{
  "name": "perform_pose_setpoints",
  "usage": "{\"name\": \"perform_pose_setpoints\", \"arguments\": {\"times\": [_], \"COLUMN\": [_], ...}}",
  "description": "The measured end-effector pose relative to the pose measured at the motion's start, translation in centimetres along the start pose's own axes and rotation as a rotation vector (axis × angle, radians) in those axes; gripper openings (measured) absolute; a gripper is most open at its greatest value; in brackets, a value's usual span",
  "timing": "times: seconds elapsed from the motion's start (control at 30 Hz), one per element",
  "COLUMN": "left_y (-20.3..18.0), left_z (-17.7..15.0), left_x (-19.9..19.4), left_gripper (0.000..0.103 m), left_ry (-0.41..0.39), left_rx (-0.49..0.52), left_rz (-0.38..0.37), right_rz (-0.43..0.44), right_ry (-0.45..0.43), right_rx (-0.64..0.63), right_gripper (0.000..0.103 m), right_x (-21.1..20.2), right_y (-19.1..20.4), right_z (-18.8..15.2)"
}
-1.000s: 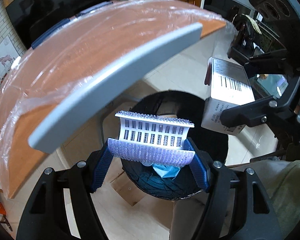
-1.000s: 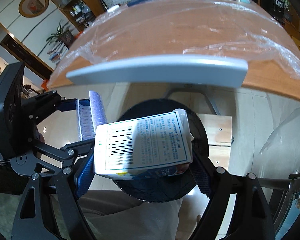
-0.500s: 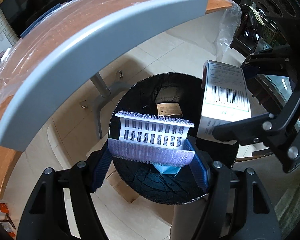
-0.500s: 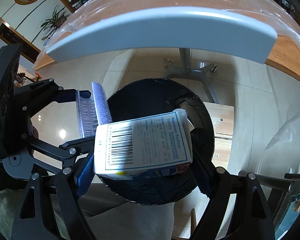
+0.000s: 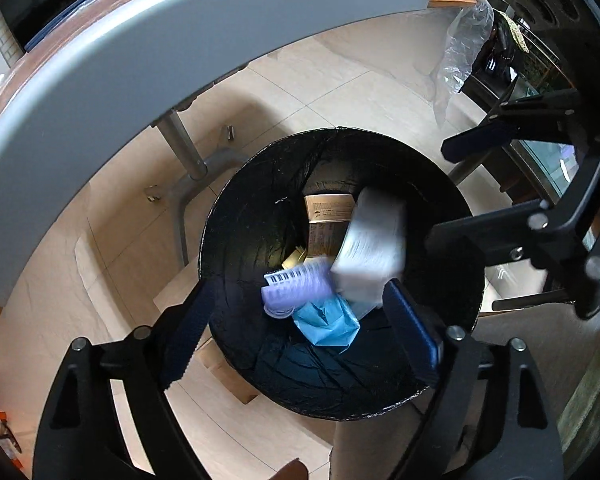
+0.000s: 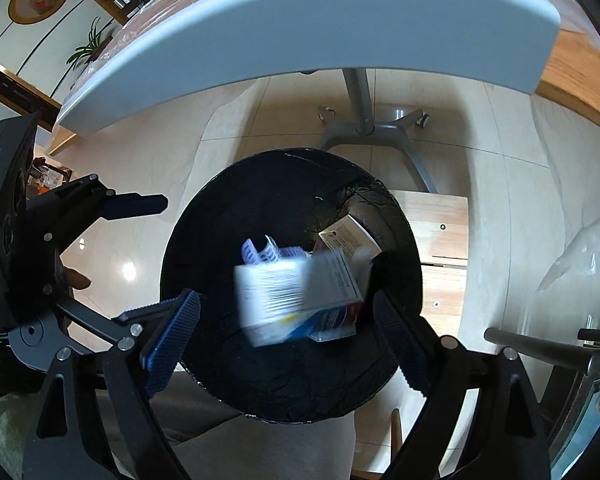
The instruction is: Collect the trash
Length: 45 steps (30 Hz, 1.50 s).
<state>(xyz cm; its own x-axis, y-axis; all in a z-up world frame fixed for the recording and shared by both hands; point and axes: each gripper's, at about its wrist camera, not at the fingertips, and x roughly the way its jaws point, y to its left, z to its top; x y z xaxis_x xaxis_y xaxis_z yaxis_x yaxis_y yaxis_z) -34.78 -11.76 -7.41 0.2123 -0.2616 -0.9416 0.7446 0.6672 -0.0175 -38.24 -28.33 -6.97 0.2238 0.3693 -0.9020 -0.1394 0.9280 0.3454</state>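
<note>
- Presently we are holding the left gripper (image 5: 300, 320) above the black-lined trash bin (image 5: 236, 248), its blue pads (image 5: 188, 328) standing wide apart; its jaws have just been opening, and nothing is sitting between them.
- We are seeing the lilac blister strip (image 5: 296, 288) blurred inside the bin's mouth, beyond the spread left fingers and touching neither pad.
- We are also holding the right gripper (image 6: 288, 328) over the same bin (image 6: 204, 216), its jaws likewise parted and just having been opening; both ridged blue pads (image 6: 172, 332) are standing clear of the carton.
- We are noting the white medicine carton (image 6: 296, 296), barcode side showing and smeared by motion, lying between and slightly beyond the right fingertips, free of both, over the dark opening.
- In the left wrist view we are finding that same carton (image 5: 372, 248) just right of the strip, inside the bin's rim, with the right gripper (image 5: 468, 184) at the frame's right edge.
- We are listing, deeper in the bin: a crumpled blue sheet (image 5: 328, 320) just under the strip, and a tan box (image 5: 328, 216) further down.
- We are recording the left gripper (image 6: 148, 204) at the left of the right wrist view, its one visible finger bare.
- We are placing the bin on a pale tiled floor (image 5: 340, 80), beside a grey table leg (image 6: 360, 96) and under a grey-edged table (image 6: 300, 12).
</note>
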Motion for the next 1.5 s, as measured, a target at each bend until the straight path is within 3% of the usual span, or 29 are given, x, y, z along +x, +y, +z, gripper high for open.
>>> {"name": "perform_pose_setpoints", "arguments": {"times": [0.2, 0.27, 0.4, 0.5, 0.57, 0.77, 0.93, 1.17, 1.5], "left_y": [0.4, 0.3, 1.4, 4.4, 7.7, 18.7, 24.4, 29.4, 32.1], "left_z": [0.3, 0.6, 2.3, 4.7, 6.5, 10.8, 12.8, 13.5, 14.3], "left_x": [-2.3, -4.7, -12.3, -16.3, -16.5, -12.6, -9.2, -6.4, -4.9], "left_gripper": [0.091, 0.091, 0.091, 0.101, 0.101, 0.101, 0.101, 0.101, 0.101], "left_ry": [-0.042, -0.089, -0.278, -0.430, -0.463, -0.399, -0.325, -0.283, -0.286], "left_rx": [-0.015, -0.016, -0.050, -0.103, -0.176, -0.441, -0.544, -0.664, -0.701], "left_rz": [-0.010, -0.014, -0.054, 0.057, 0.144, 0.311, 0.400, 0.395, 0.397], "right_rz": [0.018, 0.024, 0.006, -0.042, -0.093, -0.231, -0.283, -0.301, -0.316], "right_ry": [-0.034, -0.082, -0.251, -0.371, -0.423, -0.445, -0.407, -0.400, -0.393], "right_rx": [-0.008, -0.036, -0.086, -0.052, 0.001, 0.045, 0.091, 0.128, 0.126], "right_gripper": [0.088, 0.088, 0.093, 0.099, 0.099, 0.099, 0.099, 0.099, 0.099], "right_x": [-2.8, -5.1, -11.2, -14.1, -14.9, -13.0, -10.1, -8.0, -6.7], "right_y": [0.2, 0.7, 1.0, -0.6, -2.4, -7.5, -12.0, -14.8, -16.0], "right_z": [0.3, 0.8, 3.1, 6.1, 8.9, 17.3, 22.4, 26.0, 28.3]}}
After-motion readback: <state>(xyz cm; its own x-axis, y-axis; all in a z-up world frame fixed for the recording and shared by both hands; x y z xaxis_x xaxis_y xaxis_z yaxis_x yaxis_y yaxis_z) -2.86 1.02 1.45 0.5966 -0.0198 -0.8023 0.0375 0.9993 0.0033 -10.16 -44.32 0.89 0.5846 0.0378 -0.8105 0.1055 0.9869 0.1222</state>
